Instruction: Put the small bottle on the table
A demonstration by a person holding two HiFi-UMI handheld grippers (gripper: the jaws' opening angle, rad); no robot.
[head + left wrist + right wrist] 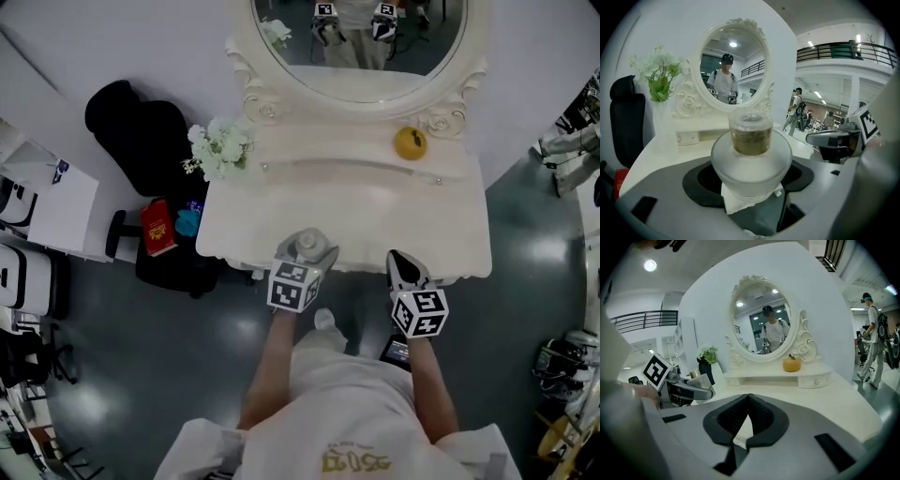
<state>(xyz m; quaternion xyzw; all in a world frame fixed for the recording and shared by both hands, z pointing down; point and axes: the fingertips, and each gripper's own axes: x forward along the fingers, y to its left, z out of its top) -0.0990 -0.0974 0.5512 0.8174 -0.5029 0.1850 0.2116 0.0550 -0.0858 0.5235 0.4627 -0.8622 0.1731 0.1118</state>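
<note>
The small bottle (751,164) has a frosted, matt body like glass under a clear glossy cap. The left gripper (750,182) is smooth matt grey plastic with dull black pads (701,185) that look rubbery, and the right gripper (747,420) has the same grey shell with finely ribbed pads (761,413). The table (375,211) is white with a smooth satin sheen, the mirror (361,47) is bright and glossy, and the dark floor (169,356) is polished enough to reflect the lights.
</note>
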